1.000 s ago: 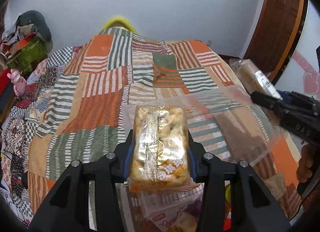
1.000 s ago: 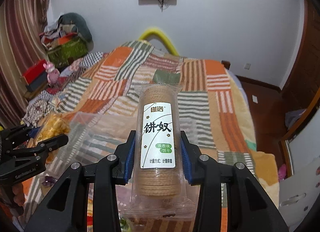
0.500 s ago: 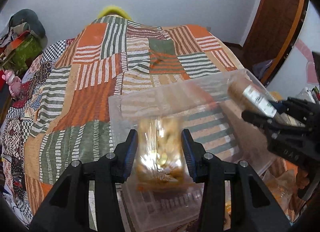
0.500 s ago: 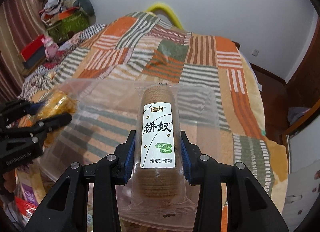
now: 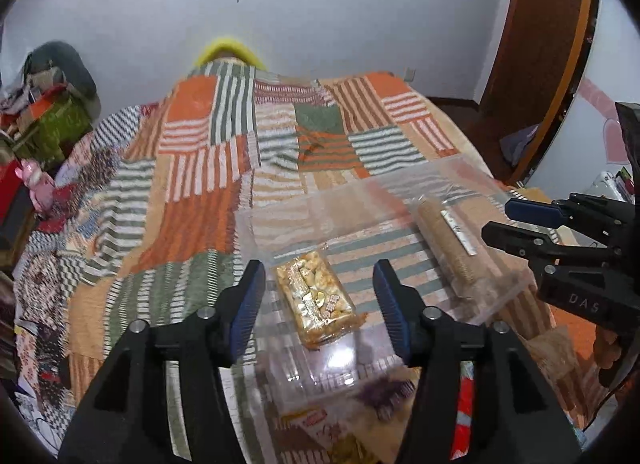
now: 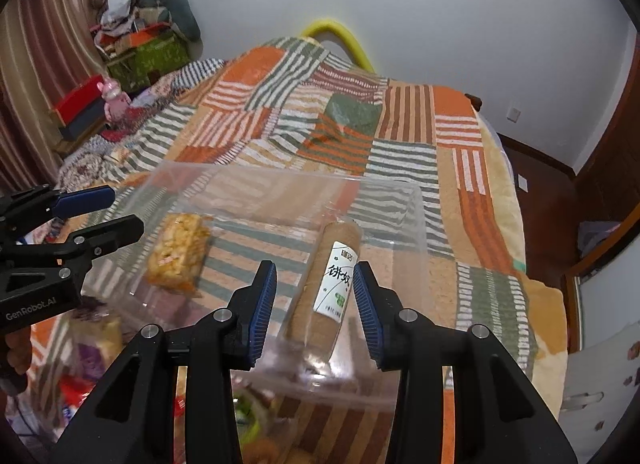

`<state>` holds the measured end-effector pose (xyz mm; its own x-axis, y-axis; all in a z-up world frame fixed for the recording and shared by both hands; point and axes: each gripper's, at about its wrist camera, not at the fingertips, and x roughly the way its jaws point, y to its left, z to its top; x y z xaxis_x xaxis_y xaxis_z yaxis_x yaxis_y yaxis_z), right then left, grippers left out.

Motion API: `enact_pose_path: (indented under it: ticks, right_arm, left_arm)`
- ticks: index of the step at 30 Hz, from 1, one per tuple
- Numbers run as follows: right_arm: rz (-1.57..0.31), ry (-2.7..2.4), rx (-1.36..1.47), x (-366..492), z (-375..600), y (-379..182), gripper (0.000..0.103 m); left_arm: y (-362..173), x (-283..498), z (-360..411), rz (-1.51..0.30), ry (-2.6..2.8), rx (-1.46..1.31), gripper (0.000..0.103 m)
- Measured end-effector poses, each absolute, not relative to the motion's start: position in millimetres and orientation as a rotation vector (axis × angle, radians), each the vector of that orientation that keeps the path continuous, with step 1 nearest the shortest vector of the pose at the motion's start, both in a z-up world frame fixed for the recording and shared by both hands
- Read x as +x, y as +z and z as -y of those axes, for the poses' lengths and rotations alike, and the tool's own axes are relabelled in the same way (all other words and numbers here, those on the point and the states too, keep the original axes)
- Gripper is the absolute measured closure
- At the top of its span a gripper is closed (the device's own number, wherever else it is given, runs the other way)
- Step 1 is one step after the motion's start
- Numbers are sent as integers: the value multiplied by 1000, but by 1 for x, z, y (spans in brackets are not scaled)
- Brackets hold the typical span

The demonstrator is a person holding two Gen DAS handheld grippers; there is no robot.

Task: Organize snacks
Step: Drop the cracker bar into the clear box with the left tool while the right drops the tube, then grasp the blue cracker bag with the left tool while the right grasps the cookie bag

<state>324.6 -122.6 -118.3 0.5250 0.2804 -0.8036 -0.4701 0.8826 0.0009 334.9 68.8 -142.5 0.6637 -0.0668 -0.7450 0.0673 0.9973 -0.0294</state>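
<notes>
A clear plastic bin [image 5: 360,188] [image 6: 280,174] sits on the bed. Inside it lies a golden peanut-brittle pack [image 5: 316,300] [image 6: 178,252], flat on the bin floor. My left gripper [image 5: 319,264] [image 6: 126,208] hovers over it with its jaws opening and no pad touching the pack. A round biscuit roll [image 6: 328,284] [image 5: 444,244] with a white label lies tilted on the bin floor to the right. My right gripper [image 6: 314,264] [image 5: 496,220] stands above the roll's near end, jaws narrowly apart, with a gap showing beside the left pad.
A patchwork striped bedspread [image 6: 400,124] covers the bed. More snack packets [image 5: 320,424] [image 6: 92,344] lie at the near edge by the bin. Boxes and a pink toy [image 6: 114,102] crowd the left side. A wooden door [image 5: 540,44] stands at the right.
The left jaws have widened and the brittle pack has dropped into the bin. The biscuit roll has left the right fingers and now lies tilted on the bin floor.
</notes>
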Motion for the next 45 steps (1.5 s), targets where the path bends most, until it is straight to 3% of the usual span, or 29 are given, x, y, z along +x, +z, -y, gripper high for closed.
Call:
enact_pose_path:
  ticks: [5, 12, 18, 32, 45]
  right_arm:
    - [-870, 461, -213, 305, 128, -96, 64]
    - [-795, 467, -158, 268, 138, -66, 49]
    - [-766, 450, -136, 232, 150, -62, 45]
    - [-880, 429, -105, 174, 175, -110, 42]
    - [-1004, 464, -62, 167, 174, -147, 42]
  left_arm:
    - [-117, 303, -66, -784, -77, 27, 39]
    - [-99, 250, -71, -754, -76, 21, 36]
    - [-105, 207, -74, -777, -66, 43, 34]
    - [-159, 156, -69, -926, -121, -42, 31]
    - [-207, 171, -45, -1021, -176, -61, 31]
